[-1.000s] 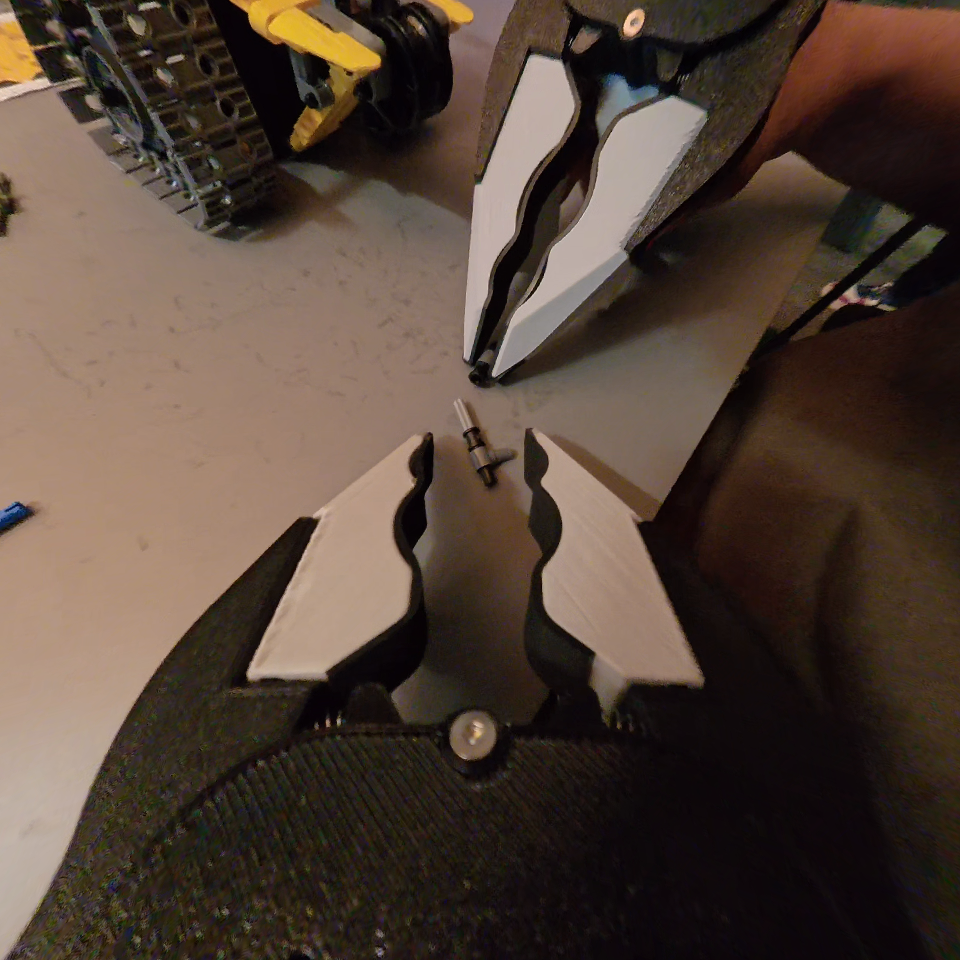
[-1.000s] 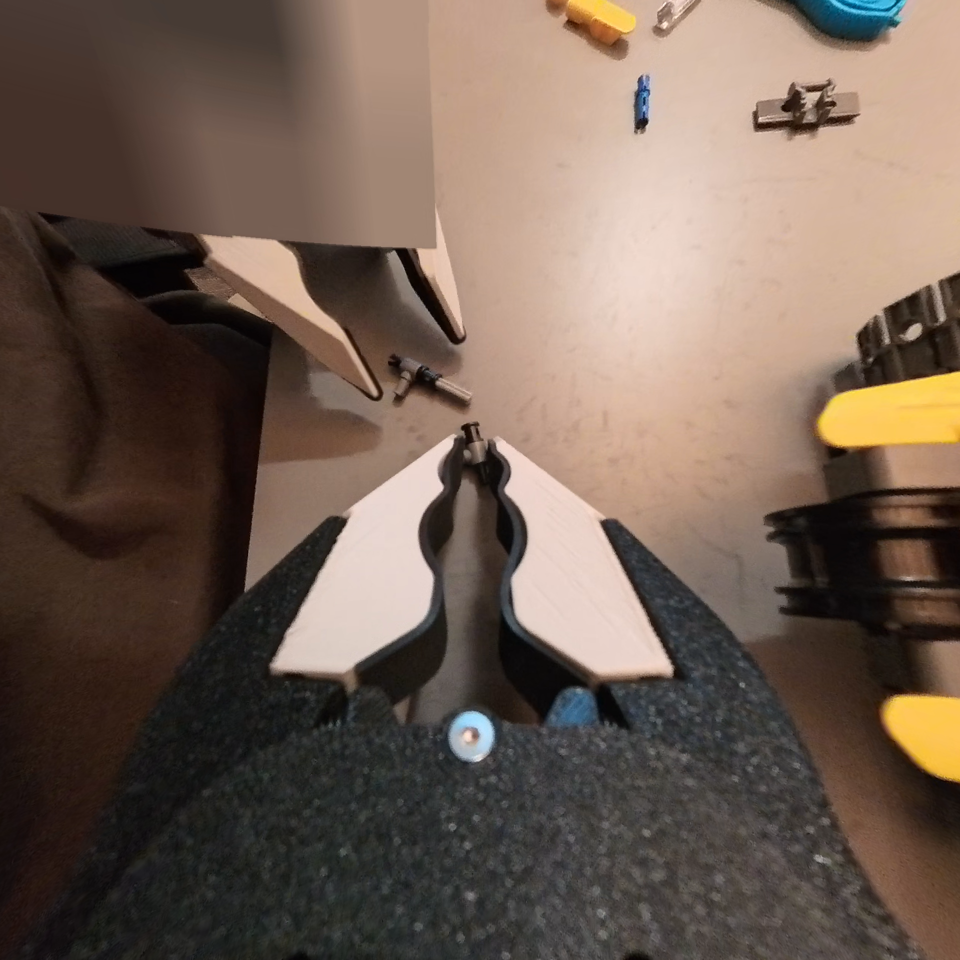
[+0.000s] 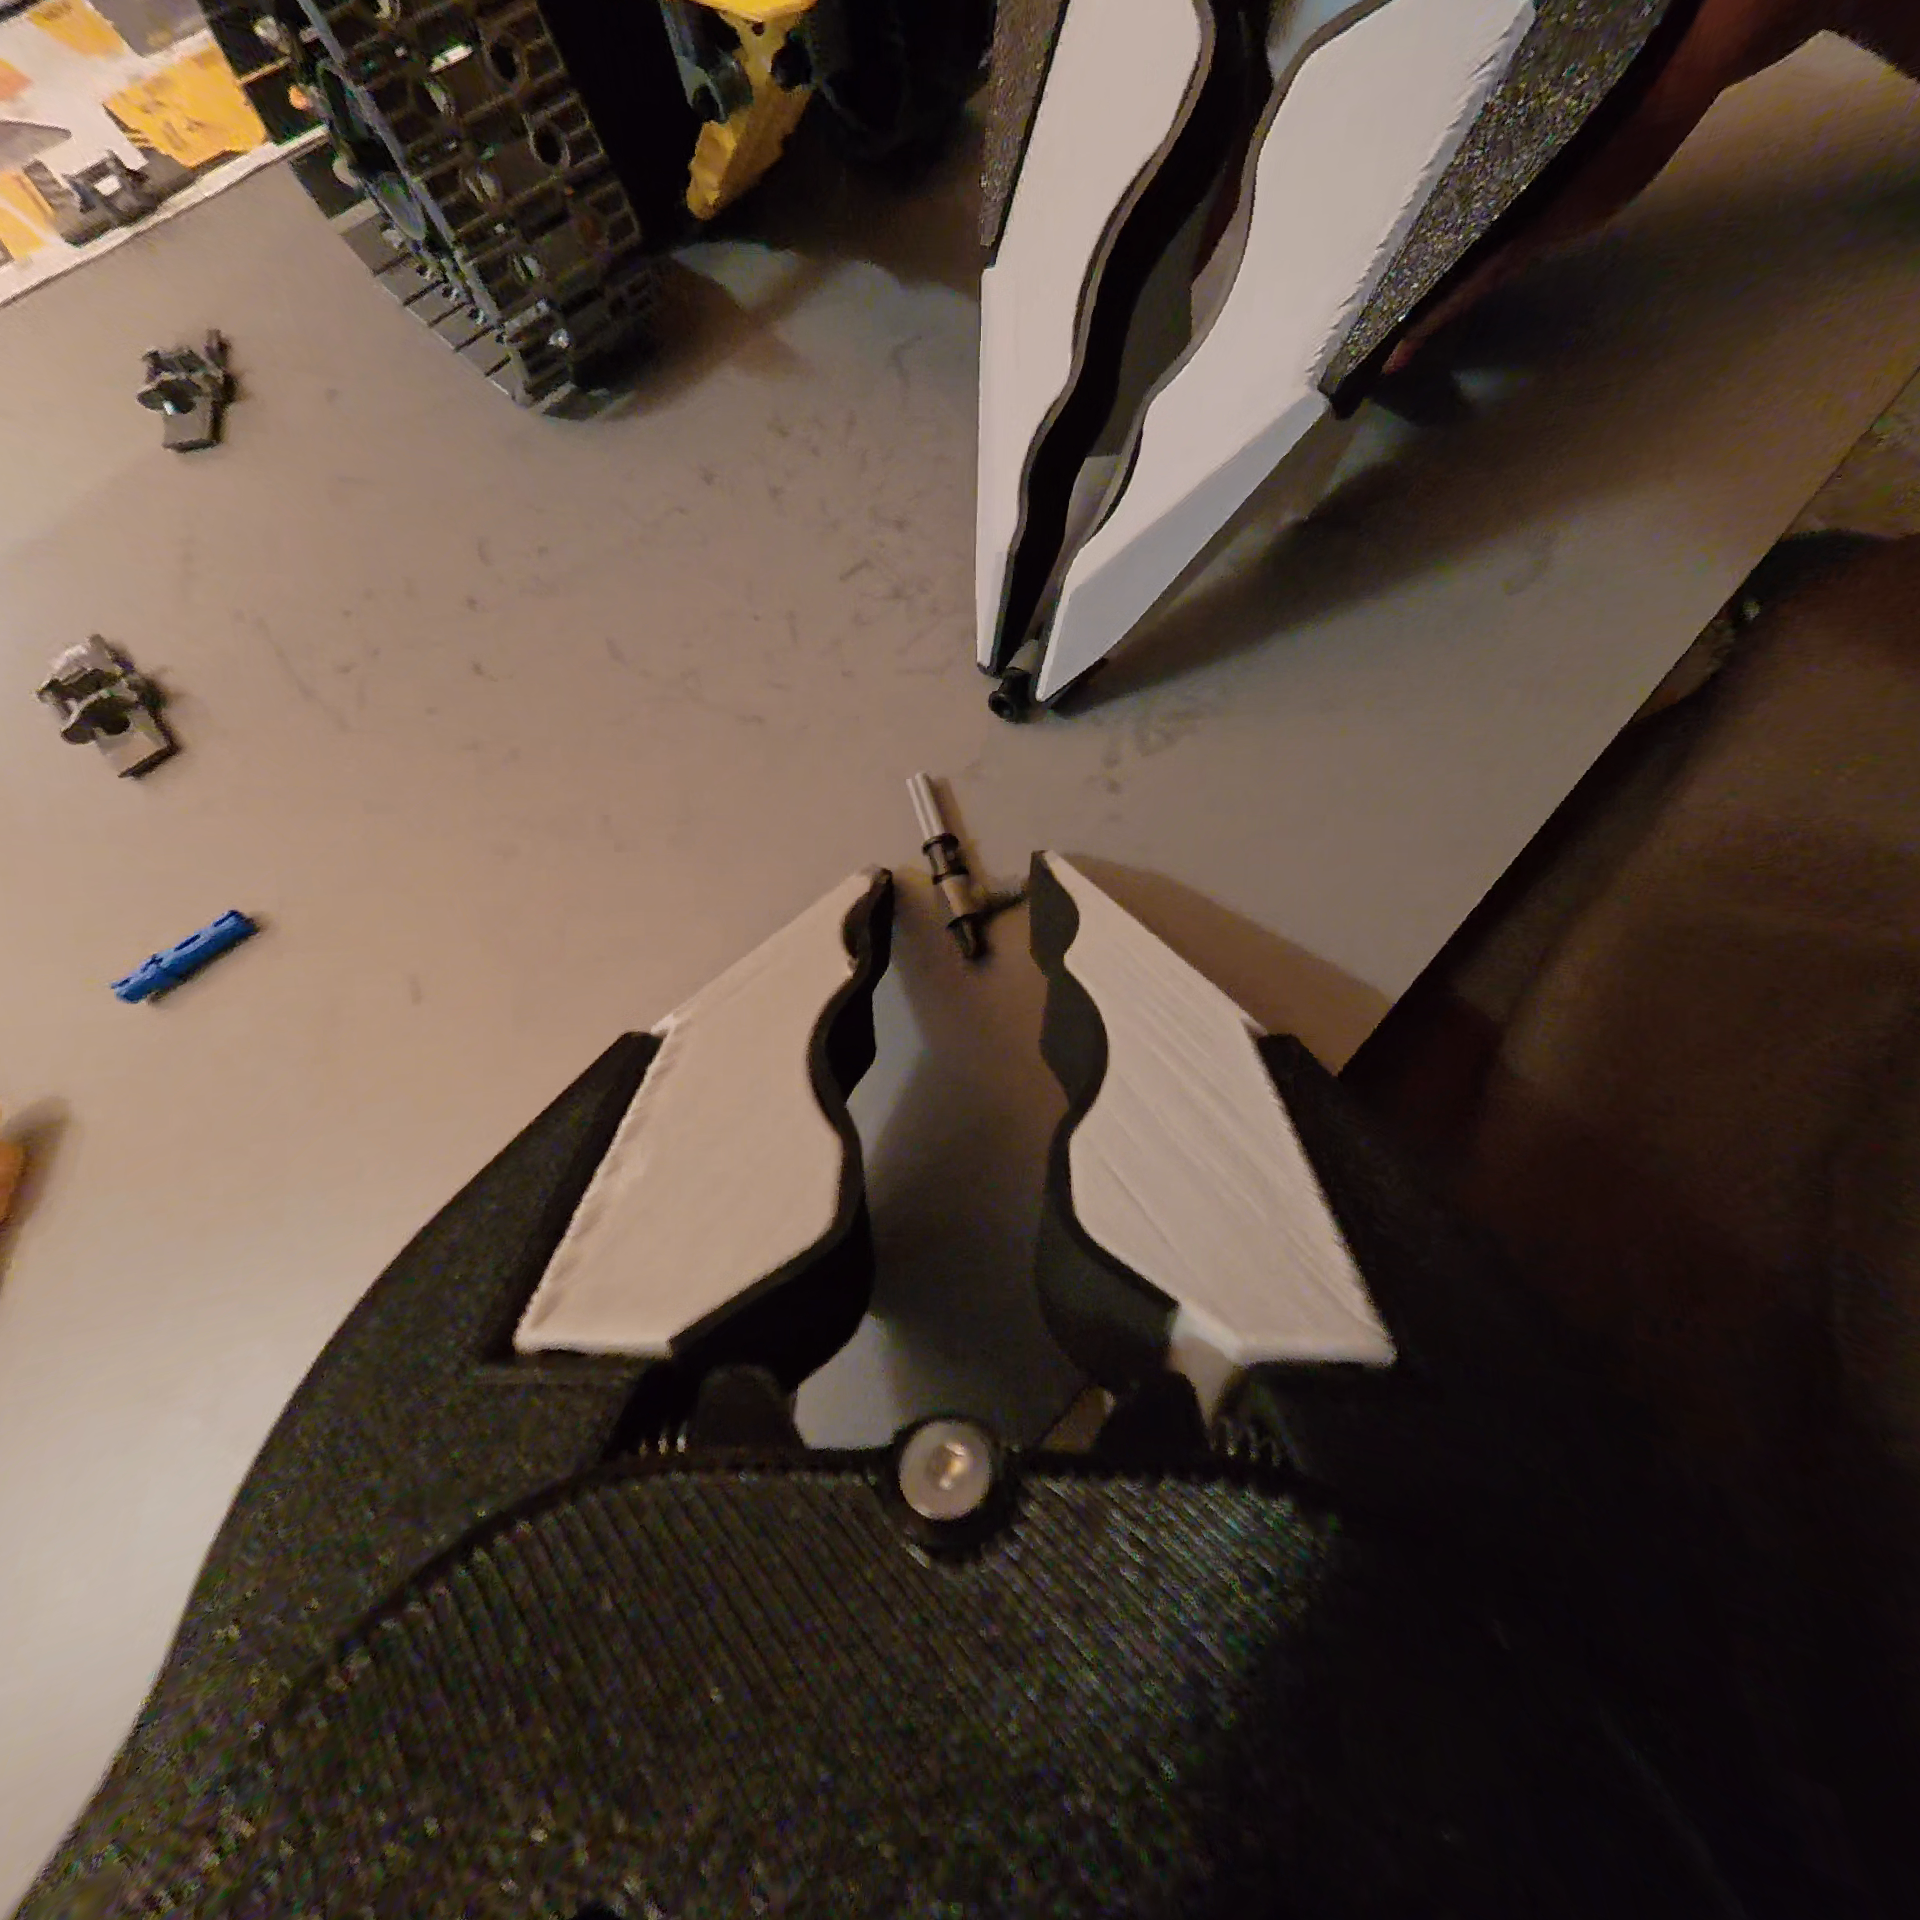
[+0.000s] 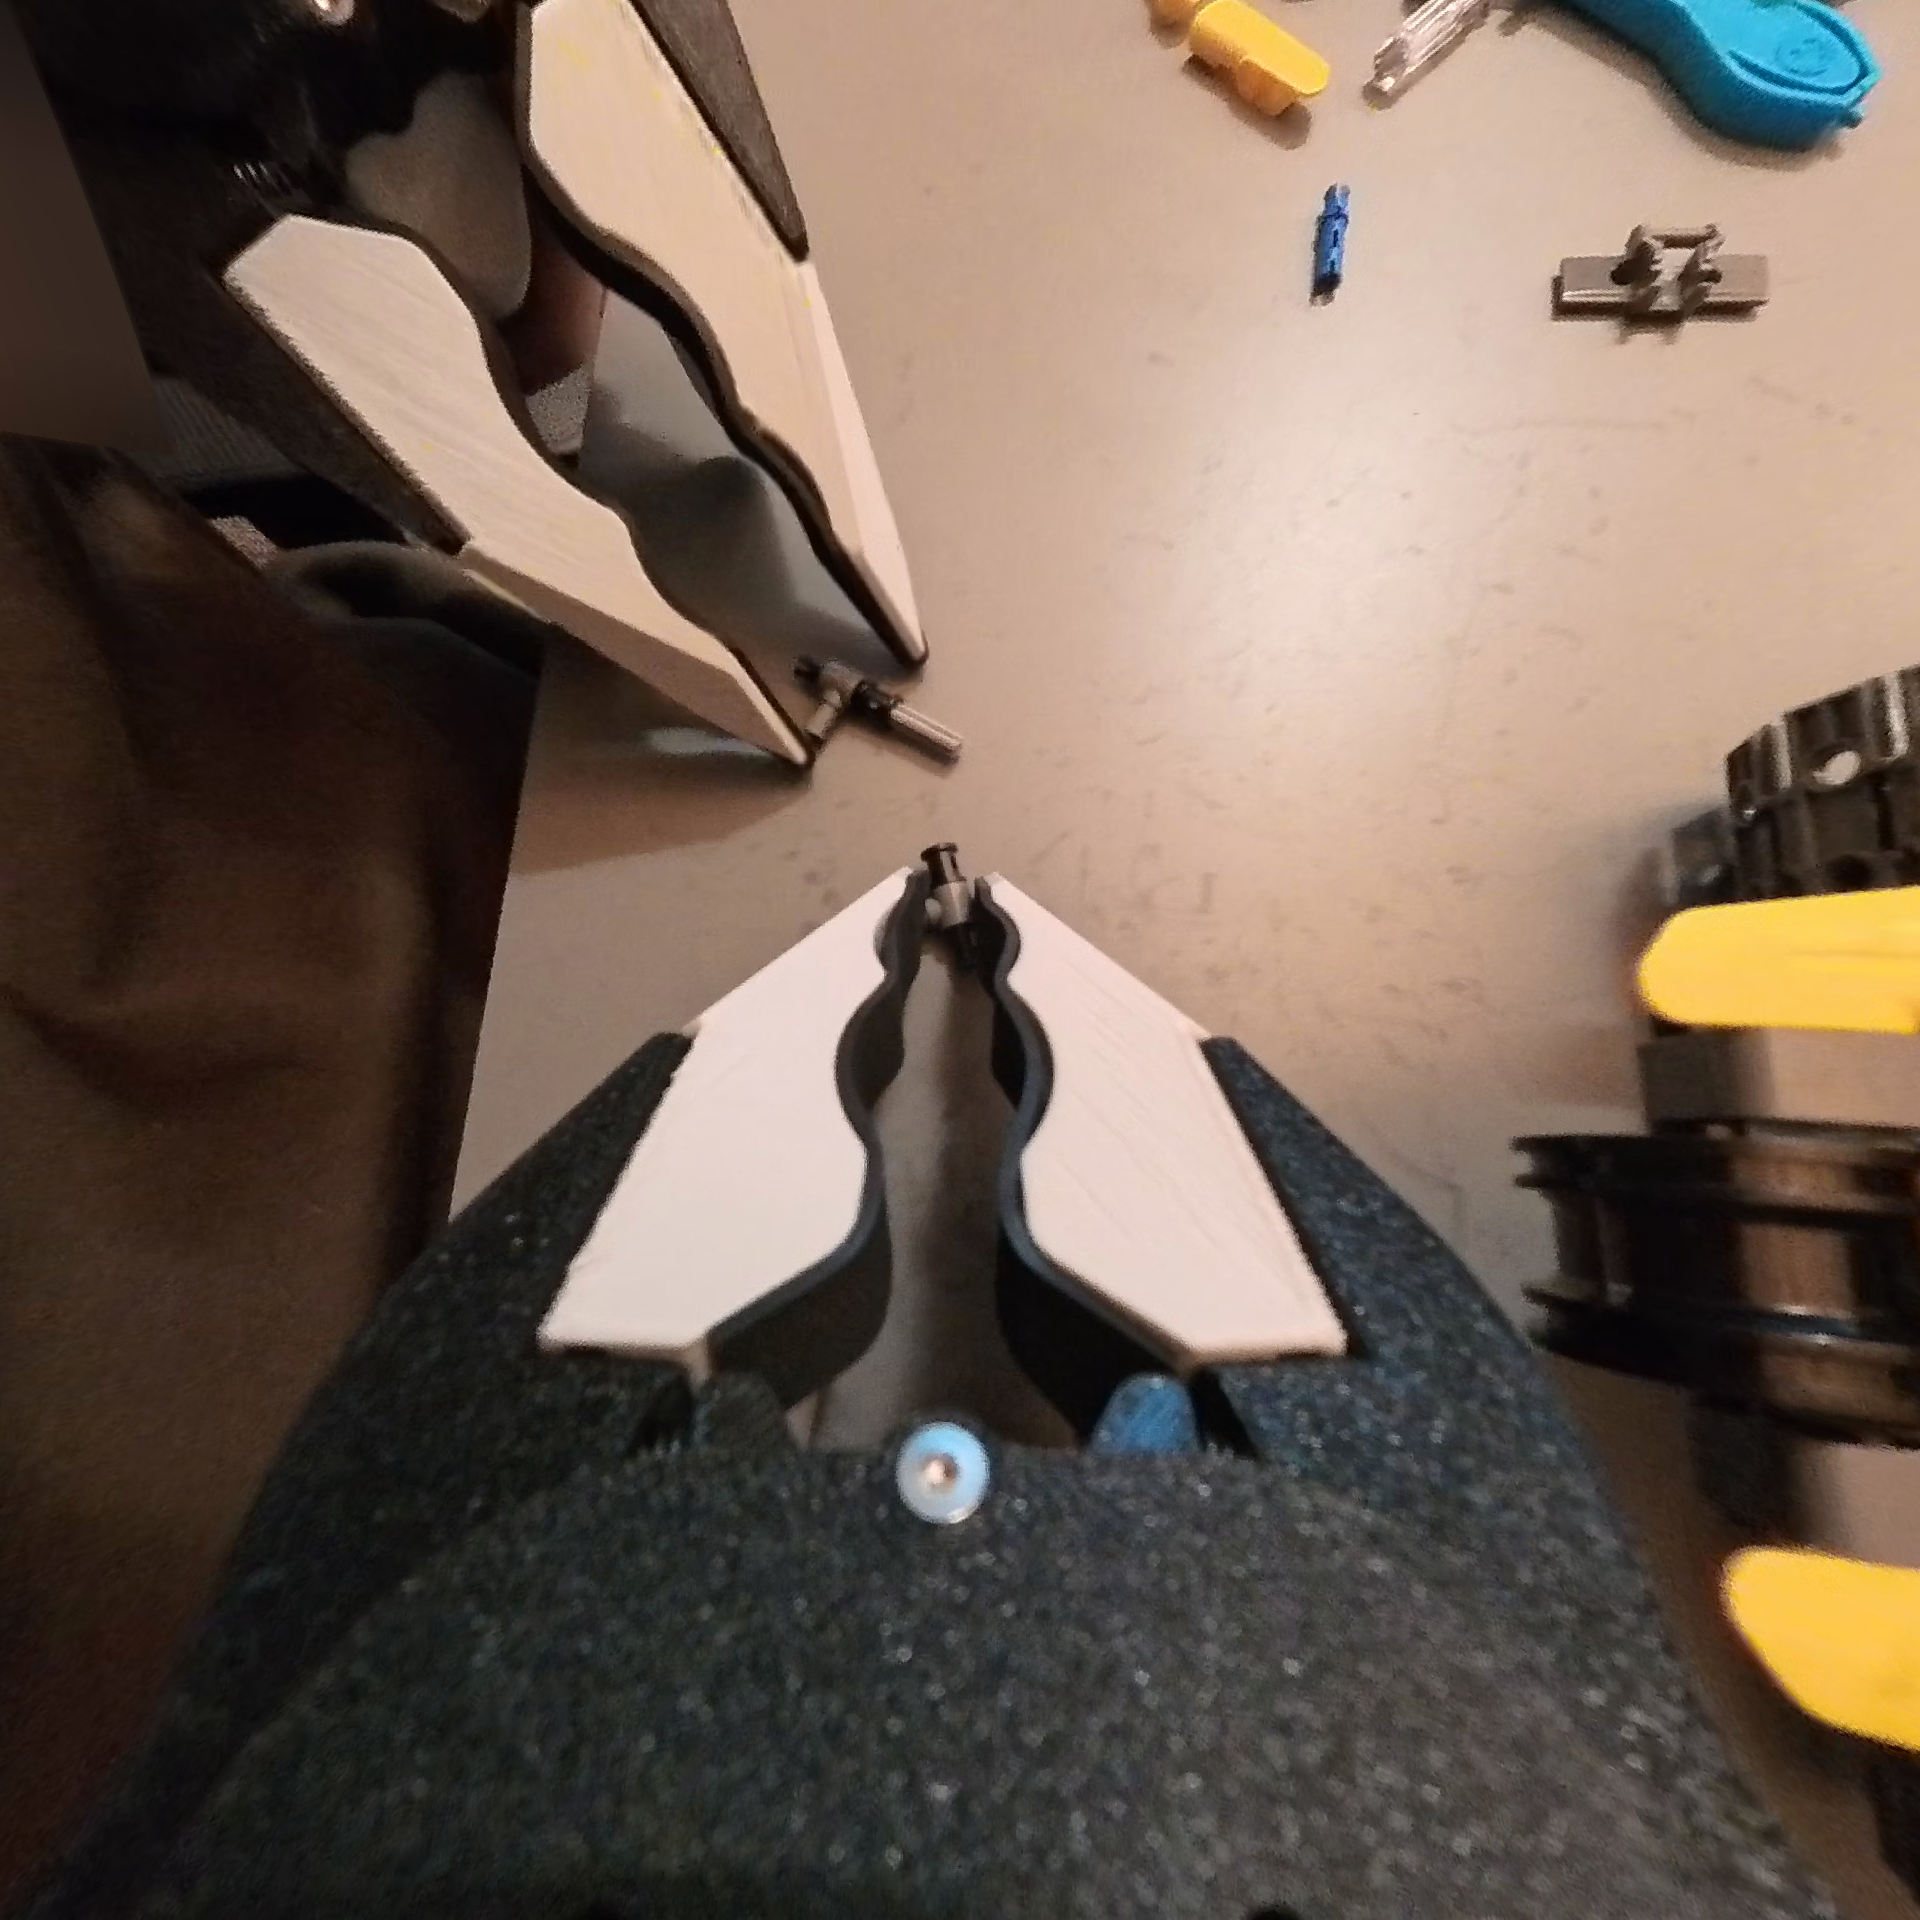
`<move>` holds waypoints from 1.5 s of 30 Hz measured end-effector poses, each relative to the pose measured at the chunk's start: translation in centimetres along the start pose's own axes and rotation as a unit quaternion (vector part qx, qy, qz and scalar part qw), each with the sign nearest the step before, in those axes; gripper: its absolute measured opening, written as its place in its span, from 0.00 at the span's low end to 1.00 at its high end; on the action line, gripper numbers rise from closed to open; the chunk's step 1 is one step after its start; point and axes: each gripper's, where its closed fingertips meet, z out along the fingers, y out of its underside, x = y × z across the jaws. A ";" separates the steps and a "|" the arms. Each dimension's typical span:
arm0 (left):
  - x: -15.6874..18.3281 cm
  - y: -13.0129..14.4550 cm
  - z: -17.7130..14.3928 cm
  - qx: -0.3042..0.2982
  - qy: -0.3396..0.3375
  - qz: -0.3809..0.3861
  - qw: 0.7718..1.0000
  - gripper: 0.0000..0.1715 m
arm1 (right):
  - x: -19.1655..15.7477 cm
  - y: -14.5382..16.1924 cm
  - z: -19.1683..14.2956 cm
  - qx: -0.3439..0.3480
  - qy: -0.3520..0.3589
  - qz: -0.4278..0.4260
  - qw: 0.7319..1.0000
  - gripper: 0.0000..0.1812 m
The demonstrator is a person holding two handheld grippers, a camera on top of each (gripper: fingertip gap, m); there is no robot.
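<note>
- Pin on the bench [image 3: 416, 644]: a thin grey and black pin [image 3: 943, 864] lies flat just ahead of the left gripper [image 3: 961, 883]. Its tail sits between the two fingertips; its pale head points to about 11 o'clock, so its long axis runs nearly along the fingers.
- Left gripper: spread to a middling gap, holding nothing. I cannot tell whether either finger touches the pin. It is the nearer gripper by far.
- Right gripper [image 4: 948, 883]: closed to a narrow slit on a second small dark peg [image 4: 951, 896], whose tip pokes out past the fingertips. In the left wrist view it comes in from 1 o'clock, its tip near the pin's head but apart from it.
- Counts, largest to smallest: one tracked toy vehicle [image 3: 488, 197] with yellow parts at 11 o'clock in the left wrist view; one turquoise tool [image 4: 1756, 62] at 1 o'clock in the right wrist view; one printed sheet [image 3: 94, 135]; three grey clip pieces, two in the left view [image 3: 187, 390] and one in the right; one yellow piece [image 4: 1252, 47]; one clear piece; one blue pin [image 3: 182, 956]; two grey and black pins.
</note>
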 end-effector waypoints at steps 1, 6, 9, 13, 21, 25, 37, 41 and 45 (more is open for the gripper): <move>-0.1 0.1 -0.1 -0.002 -0.005 0.000 1.000 0.15 | 0.0 0.0 0.0 0.000 0.000 -0.001 1.000 0.05; -0.1 0.4 -0.5 -0.004 -0.023 -0.012 1.000 0.14 | 0.0 0.0 0.0 0.002 0.002 -0.004 1.000 0.05; 0.2 0.3 -0.4 -0.004 -0.020 -0.004 1.000 0.08 | 0.0 0.1 -0.1 0.002 0.005 -0.007 1.000 0.05; 1.0 0.1 -0.2 -0.004 0.012 0.018 1.000 0.08 | -0.1 0.3 -0.3 0.001 0.002 -0.004 1.000 0.05; 2.9 -0.2 0.2 -0.008 0.102 0.068 0.992 0.08 | -1.2 1.0 -0.9 -0.005 -0.019 -0.015 1.000 0.05; 3.2 -0.2 0.1 -0.016 0.133 0.056 0.989 0.08 | -1.5 1.1 -1.0 -0.005 -0.032 -0.019 0.999 0.05; 3.3 -0.3 0.1 -0.014 0.142 0.045 0.989 0.08 | -2.1 0.9 -0.6 -0.027 -0.067 -0.033 0.997 0.04; 3.3 -0.3 0.2 -0.012 0.148 0.037 0.988 0.08 | -2.2 0.9 -0.6 -0.033 -0.072 -0.045 0.996 0.04; 3.3 -0.3 0.1 -0.012 0.155 0.028 0.987 0.08 | -2.3 0.8 -0.4 -0.030 -0.084 -0.056 0.994 0.04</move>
